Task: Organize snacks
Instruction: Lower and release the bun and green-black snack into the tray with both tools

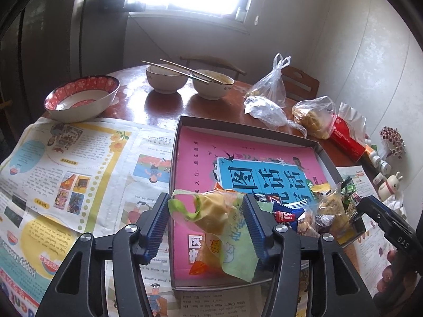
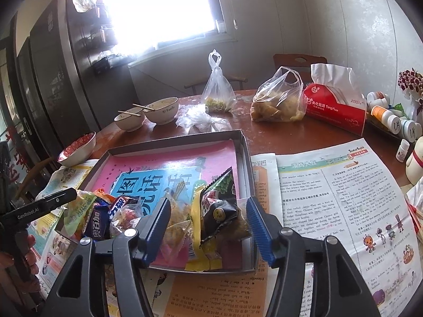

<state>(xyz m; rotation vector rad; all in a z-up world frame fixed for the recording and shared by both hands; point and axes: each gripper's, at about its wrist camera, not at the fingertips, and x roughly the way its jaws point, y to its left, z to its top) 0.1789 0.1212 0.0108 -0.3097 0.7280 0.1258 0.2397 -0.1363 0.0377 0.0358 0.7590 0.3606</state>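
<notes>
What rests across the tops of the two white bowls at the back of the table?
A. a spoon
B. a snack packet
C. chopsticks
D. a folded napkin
C: thin chopsticks lie across the rims of the two white bowls, as both wrist views show.

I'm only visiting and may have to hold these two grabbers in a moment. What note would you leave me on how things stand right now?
Left gripper: jaws apart around the green-and-yellow snack packet, not squeezing it.
Right gripper: jaws apart around the black pea packet, which leans in the box corner.
Both packets lie in the shallow box, with the blue candy wrappers at its near edge.
Done: these snacks are in the box.
Left: they sit in a loose heap; far end of the box is bare.
</notes>
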